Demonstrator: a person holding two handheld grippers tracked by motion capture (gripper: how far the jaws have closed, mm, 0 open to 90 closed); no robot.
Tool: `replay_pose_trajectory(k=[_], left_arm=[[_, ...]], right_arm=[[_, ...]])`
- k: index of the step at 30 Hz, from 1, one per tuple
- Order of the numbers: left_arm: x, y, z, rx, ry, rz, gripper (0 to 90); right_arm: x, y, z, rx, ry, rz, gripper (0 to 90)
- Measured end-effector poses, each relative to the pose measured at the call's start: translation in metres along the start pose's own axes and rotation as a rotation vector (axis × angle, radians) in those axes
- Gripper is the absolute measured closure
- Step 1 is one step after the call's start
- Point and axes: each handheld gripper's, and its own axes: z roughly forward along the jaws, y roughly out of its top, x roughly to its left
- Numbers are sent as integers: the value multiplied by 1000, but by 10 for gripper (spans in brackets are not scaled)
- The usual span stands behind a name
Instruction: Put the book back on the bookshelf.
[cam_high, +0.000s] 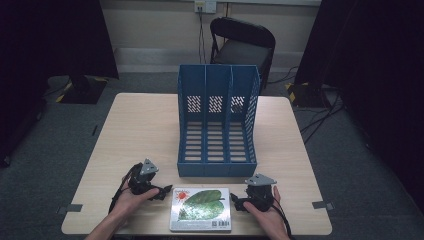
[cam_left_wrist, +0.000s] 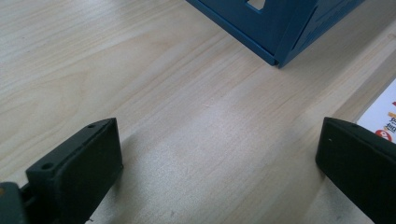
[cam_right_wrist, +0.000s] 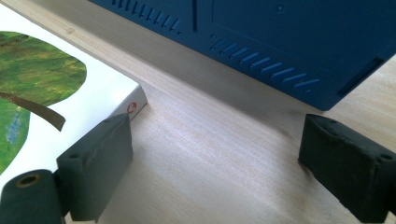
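A white book (cam_high: 200, 209) with a large green leaf on its cover lies flat at the table's front edge. Behind it stands a blue three-slot file holder (cam_high: 217, 122). My left gripper (cam_high: 161, 192) rests on the table just left of the book, open, with bare wood between its jaws (cam_left_wrist: 215, 163); the book's corner (cam_left_wrist: 385, 116) shows by one jaw. My right gripper (cam_high: 238, 202) sits just right of the book, open too (cam_right_wrist: 215, 158). One of its jaws lies beside the book's corner (cam_right_wrist: 133, 105); the file holder (cam_right_wrist: 261, 42) rises close ahead.
The light wooden table (cam_high: 140, 130) has bare room to the left and right of the file holder. A black folding chair (cam_high: 242, 42) stands beyond the table's far edge. Dark curtains hang at both sides, and cables run over the floor at the right.
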Motion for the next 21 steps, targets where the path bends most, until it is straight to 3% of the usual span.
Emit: replay_pose_trajectory(k=[5, 6, 8, 10, 12, 14, 17, 19, 20, 21], left_arm=[[3, 0, -2, -20, 17, -20, 97], [4, 1, -4, -18, 27, -25, 165], [6, 2, -6, 1, 22, -43, 174], [6, 4, -9, 16, 17, -56, 178], [4, 5, -12, 12, 7, -49, 240], [0, 7, -17, -1, -20, -53, 237], [-7, 10, -27, -47, -71, -75, 243], [-13, 10, -29, -51, -84, -81, 256], [-18, 11, -29, -44, -112, -81, 261], [-22, 12, -29, -42, -136, -77, 287]], right_arm=[[-1, 0, 0, -1, -7, 5, 90], [0, 0, 0, -1, -12, 9, 89], [-1, 1, 0, 1, -11, 8, 92], [-1, 2, -1, 17, -12, 14, 105], [-3, 5, -4, 42, -1, 23, 168], [-3, 8, -8, 42, 47, 54, 187], [0, 11, -15, 24, 61, 45, 193], [4, 12, -20, 13, 69, 61, 225], [6, 11, -21, 13, 81, 65, 241], [9, 11, -24, 10, 118, 71, 243]])
